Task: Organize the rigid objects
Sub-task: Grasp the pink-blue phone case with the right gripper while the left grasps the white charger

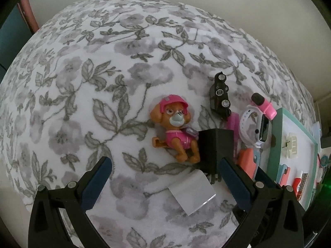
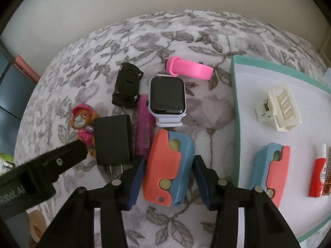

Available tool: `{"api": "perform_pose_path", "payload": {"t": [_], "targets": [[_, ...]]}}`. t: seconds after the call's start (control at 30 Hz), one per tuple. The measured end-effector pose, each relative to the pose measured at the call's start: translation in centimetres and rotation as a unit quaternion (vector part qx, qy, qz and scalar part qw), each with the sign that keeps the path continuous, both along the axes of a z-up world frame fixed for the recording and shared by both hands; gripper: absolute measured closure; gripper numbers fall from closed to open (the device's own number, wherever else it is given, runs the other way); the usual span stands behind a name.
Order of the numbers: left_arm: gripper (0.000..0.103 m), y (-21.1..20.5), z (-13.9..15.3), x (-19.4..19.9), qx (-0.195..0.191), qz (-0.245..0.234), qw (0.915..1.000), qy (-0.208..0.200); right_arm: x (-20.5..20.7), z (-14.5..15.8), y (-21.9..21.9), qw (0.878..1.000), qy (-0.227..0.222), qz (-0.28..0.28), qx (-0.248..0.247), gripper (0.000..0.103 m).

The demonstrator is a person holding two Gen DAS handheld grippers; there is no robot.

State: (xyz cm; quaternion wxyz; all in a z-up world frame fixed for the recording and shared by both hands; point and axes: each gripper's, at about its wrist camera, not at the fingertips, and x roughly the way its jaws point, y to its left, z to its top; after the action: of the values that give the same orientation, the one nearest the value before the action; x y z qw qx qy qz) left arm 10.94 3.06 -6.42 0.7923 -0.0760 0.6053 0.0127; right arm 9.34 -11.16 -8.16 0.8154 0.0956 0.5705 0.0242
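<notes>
My right gripper (image 2: 168, 177) is open, its blue pads on either side of a coral-and-blue plastic toy (image 2: 167, 165) lying on the floral blanket, not clearly touching it. A matching toy (image 2: 273, 167) lies in the white tray (image 2: 244, 95) with a cream hair clip (image 2: 278, 109) and a red tube (image 2: 317, 175). My left gripper (image 1: 165, 184) is open and empty above the blanket, near a white flat piece (image 1: 191, 192), a pup figure (image 1: 175, 128) and a black charger (image 1: 215, 148).
A black toy car (image 2: 126, 86), a smartwatch (image 2: 167, 99), a pink band (image 2: 190, 69) and a purple bar (image 2: 144, 124) lie close together beyond the right gripper. The left gripper's arm (image 2: 41, 169) reaches in at the left. A wall stands behind the bed.
</notes>
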Motion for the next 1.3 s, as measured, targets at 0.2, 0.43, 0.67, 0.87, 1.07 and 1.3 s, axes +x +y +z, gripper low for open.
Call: {"api": "perform_pose_path", "payload": {"t": [0.2,0.43,0.67,0.87,1.07,1.3], "targets": [[0.0,-0.7,-0.5,-0.1,-0.012,-0.008,0.9999,0.009,-0.3,0.1,0.0,1.0,0.009,0.0,-0.001,0.054],[0.0,-1.9,-1.5,-0.2,-0.002,-0.022,0.9995,0.023,-1.3,0.4,-0.3,1.0,0.02,0.015,-0.003,0.054],[0.0,-3.7,-2.8,-0.4,0.024,-0.044,0.9979,0.04,-2.1,0.5,-0.4,0.999,0.028,0.022,0.002,0.054],[0.0,-3.7,-3.4,-0.7,0.031,-0.041,0.9978,0.043,-2.2,0.4,-0.1,0.999,0.03,0.034,-0.006,0.053],[0.0,-2.0,-3.7,-1.2,0.027,-0.027,0.9983,0.044,-2.3,0.3,-0.1,0.999,0.032,0.035,-0.002,0.053],[0.0,0.6,-4.2,-2.2,0.023,-0.017,0.9986,0.044,-2.6,0.3,0.0,0.999,0.037,0.037,-0.004,0.054]]}}
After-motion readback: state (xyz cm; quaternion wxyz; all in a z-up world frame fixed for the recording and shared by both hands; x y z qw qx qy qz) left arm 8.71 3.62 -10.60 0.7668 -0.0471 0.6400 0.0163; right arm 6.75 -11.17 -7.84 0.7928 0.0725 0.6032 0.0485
